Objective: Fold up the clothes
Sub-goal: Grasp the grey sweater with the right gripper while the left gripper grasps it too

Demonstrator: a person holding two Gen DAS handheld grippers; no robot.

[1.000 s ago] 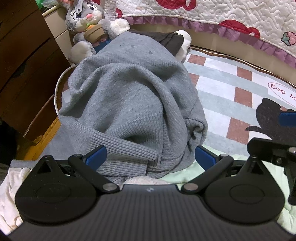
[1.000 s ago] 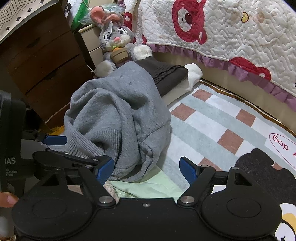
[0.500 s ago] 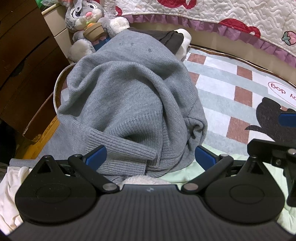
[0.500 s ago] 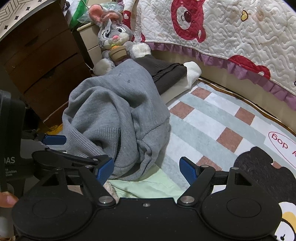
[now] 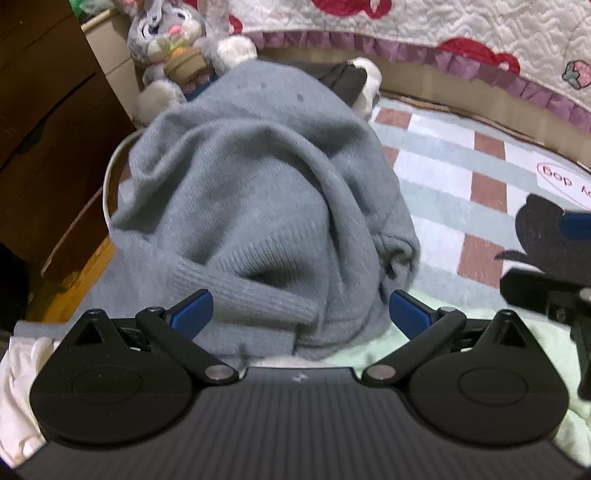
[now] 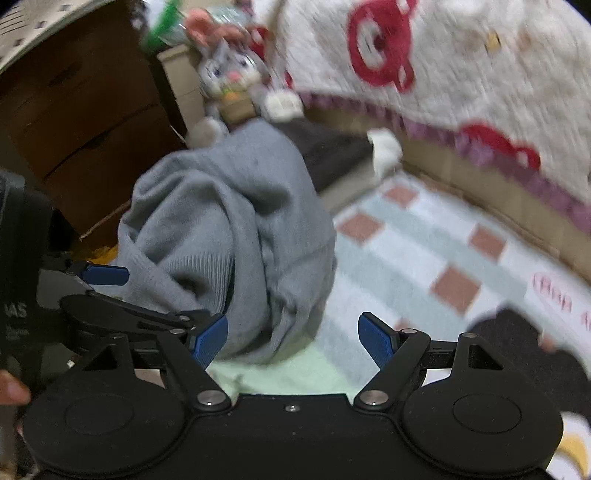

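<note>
A grey knit sweater [image 5: 258,199] lies crumpled in a heap on the checked rug [image 5: 454,192]; a ribbed cuff points toward me. My left gripper [image 5: 301,314] is open just short of the heap's near edge, its blue pads either side of the cuff without touching. In the right wrist view the sweater [image 6: 236,221] fills the left half. My right gripper [image 6: 293,338] is open beside the heap's right lower edge, above a pale green cloth [image 6: 280,373]. That view is blurred. The left gripper [image 6: 107,275] shows at its left edge.
A dark folded garment [image 5: 343,79] lies behind the heap, by a plush rabbit [image 5: 173,48]. A brown wooden dresser [image 5: 48,122] stands at the left. A quilted bedspread [image 5: 480,33] hangs along the back. White cloth [image 5: 18,387] lies at the lower left.
Both grippers have moved slightly forward toward the sweater and stayed open. The right view has swung and blurred. The sweater's folds have shifted a little.
</note>
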